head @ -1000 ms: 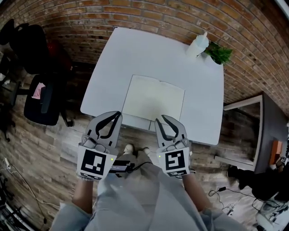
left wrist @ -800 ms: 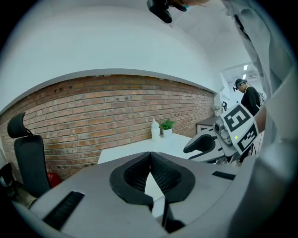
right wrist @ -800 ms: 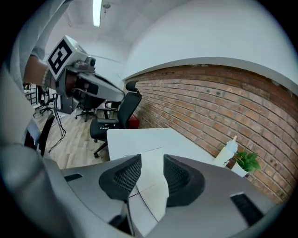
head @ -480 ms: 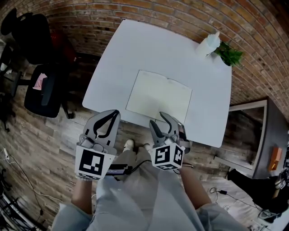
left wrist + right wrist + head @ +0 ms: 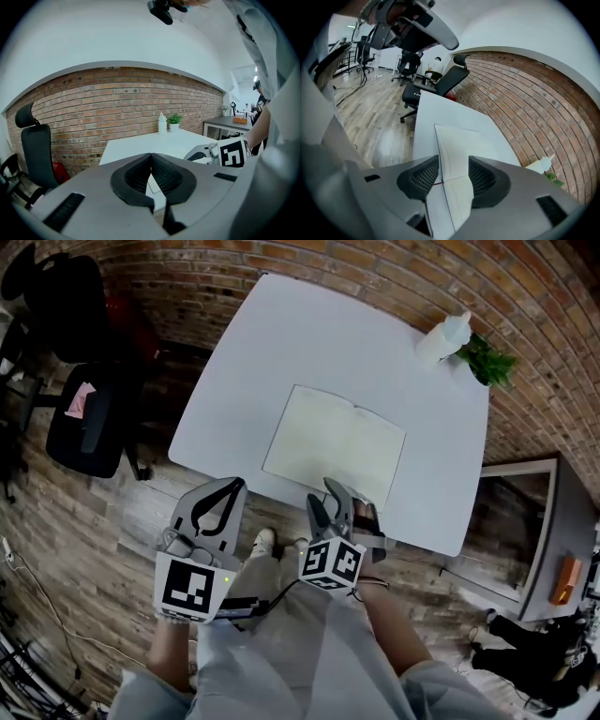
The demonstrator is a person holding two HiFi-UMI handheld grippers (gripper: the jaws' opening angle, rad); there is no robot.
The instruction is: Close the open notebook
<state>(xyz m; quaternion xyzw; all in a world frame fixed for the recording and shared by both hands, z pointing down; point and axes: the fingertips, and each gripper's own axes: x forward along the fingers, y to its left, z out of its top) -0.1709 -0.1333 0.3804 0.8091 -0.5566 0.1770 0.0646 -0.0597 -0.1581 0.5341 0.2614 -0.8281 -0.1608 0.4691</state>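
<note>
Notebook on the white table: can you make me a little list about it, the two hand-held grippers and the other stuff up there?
notebook: open, lying flat, blank pages up
table: white
left hand-held gripper: jaws shut, empty, near the table's front edge
right hand-held gripper: jaws have just been opening, now wide; notebook's near edge in the gap, not pinched
far corner: white bottle, green plant

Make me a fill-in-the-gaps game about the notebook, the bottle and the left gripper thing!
1. The notebook is not closed yet: it lies ___ on the white table.
2. The left gripper has its jaws ___.
3. At the table's far corner, the white bottle stands beside a green ___.
Missing words: open; shut; plant.
</note>
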